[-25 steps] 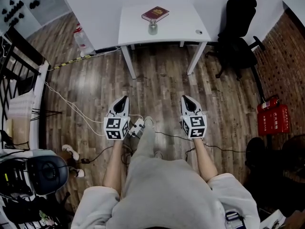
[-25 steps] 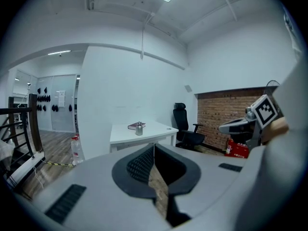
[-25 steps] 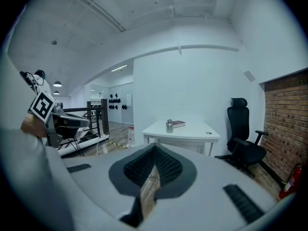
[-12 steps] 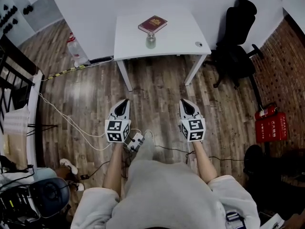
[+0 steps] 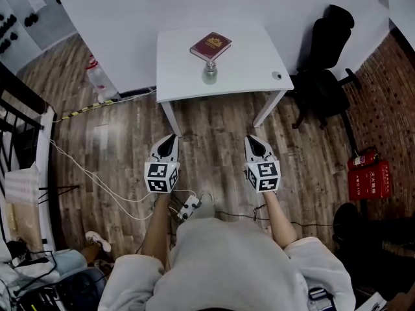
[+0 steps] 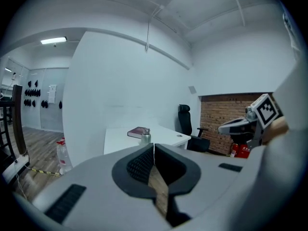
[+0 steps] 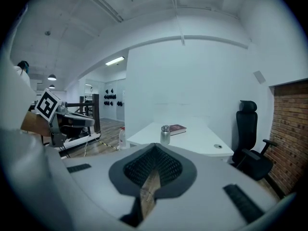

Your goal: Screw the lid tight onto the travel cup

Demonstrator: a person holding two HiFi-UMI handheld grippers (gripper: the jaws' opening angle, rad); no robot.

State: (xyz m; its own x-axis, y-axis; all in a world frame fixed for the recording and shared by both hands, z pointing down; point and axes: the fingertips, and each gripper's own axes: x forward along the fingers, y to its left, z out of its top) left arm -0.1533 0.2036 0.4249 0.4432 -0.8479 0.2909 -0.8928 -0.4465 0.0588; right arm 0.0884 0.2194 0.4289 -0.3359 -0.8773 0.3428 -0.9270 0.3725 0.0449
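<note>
A small metal travel cup (image 5: 210,72) stands upright on the white table (image 5: 246,70), just in front of a dark red book (image 5: 211,46). The cup (image 6: 145,136) shows small and far off in the left gripper view, and it (image 7: 165,134) stands past the jaws in the right gripper view. A small round lid (image 5: 277,76) lies near the table's right edge. My left gripper (image 5: 168,140) and right gripper (image 5: 253,141) are both shut and empty, held side by side over the wooden floor, well short of the table.
A black office chair (image 5: 331,57) stands right of the table. A red fire extinguisher box (image 5: 368,172) sits by the brick wall. White cables (image 5: 97,173) and a power strip (image 5: 189,207) lie on the floor. A water bottle (image 5: 96,78) stands left of the table.
The table with the cup and book has come closer and lower in the head view. Both grippers stay shut, side by side, carried forward over the floor.
</note>
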